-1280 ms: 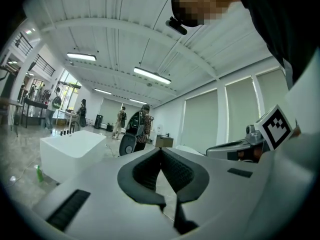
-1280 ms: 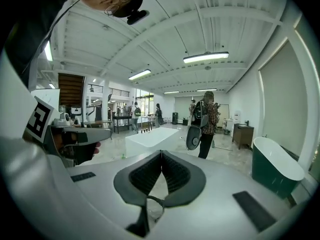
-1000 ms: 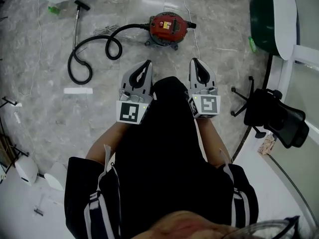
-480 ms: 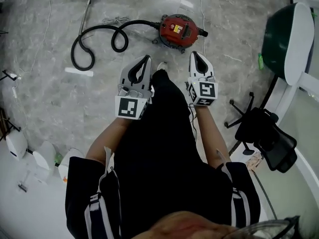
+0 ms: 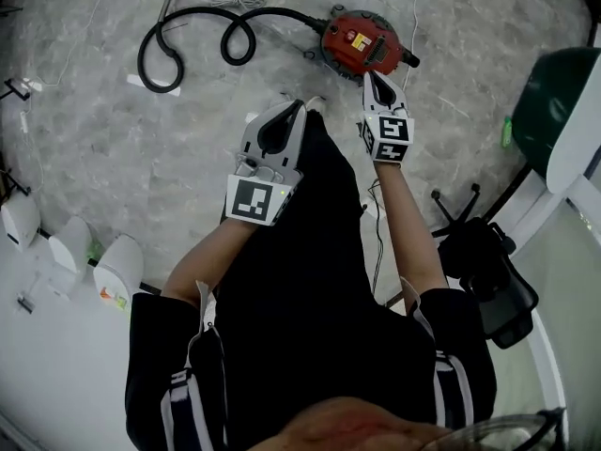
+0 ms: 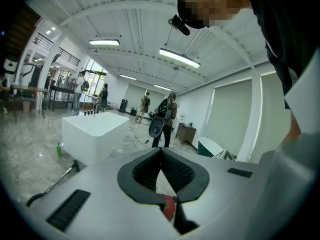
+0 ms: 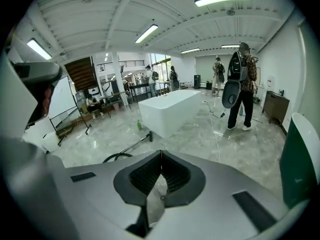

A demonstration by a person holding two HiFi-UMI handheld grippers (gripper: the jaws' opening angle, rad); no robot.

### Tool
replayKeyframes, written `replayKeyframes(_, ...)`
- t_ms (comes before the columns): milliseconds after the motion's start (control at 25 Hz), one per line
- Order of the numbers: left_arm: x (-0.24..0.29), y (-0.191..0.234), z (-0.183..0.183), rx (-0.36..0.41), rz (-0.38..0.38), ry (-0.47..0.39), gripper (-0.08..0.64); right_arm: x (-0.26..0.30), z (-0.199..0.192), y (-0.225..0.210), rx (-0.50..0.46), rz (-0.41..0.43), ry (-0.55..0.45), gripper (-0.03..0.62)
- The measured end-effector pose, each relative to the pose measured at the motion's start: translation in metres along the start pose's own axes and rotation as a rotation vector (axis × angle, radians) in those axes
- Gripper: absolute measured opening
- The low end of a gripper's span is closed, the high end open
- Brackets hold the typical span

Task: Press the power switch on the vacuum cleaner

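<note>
The red vacuum cleaner (image 5: 362, 43) stands on the marble floor at the top of the head view, and its black hose (image 5: 188, 34) loops away to the left. My right gripper (image 5: 370, 74) is stretched forward, its tip just short of the vacuum's near edge, jaws shut on nothing. My left gripper (image 5: 300, 105) hangs lower and to the left, over the person's dark clothing, also shut and empty. In the left gripper view a bit of the red vacuum cleaner (image 6: 170, 207) shows below the closed jaws. The right gripper view shows only floor past its closed tips (image 7: 161, 154).
A green and white chair (image 5: 563, 101) and a black office chair (image 5: 488, 252) stand at the right. White housings (image 5: 94, 261) lie at the left. A thin cord (image 5: 414, 7) runs past the vacuum. A white block (image 7: 170, 109) and a standing person (image 7: 240, 84) are farther off.
The person has stepped toward the vacuum, which now sits closer under the grippers. My right gripper has reached forward to the vacuum's near edge. The left trails behind.
</note>
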State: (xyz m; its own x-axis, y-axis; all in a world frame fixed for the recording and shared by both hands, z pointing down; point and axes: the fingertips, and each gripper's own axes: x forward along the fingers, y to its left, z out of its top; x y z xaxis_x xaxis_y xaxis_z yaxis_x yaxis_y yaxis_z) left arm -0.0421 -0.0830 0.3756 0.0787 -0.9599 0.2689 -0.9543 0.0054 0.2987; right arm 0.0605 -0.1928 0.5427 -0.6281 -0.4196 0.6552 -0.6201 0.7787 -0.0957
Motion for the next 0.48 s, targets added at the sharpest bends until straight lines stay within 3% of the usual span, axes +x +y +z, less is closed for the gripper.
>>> replayKeyframes(160,0.005,0.009,-0.008,0.005,0.008,0.019,0.018,0.036,-0.021,-0.005,-0.027,0.024,0.057,0.017)
replayKeyframes(360,0.022,0.021,-0.015,-0.032,0.029,0.050,0.018,0.084,-0.055,-0.023,0.067,0.045,0.079,0.017)
replayKeyframes(480,0.034,0.025,-0.022,-0.021,0.023,0.062,0.018,0.115,-0.077,-0.040,0.054,0.035,0.122,0.017)
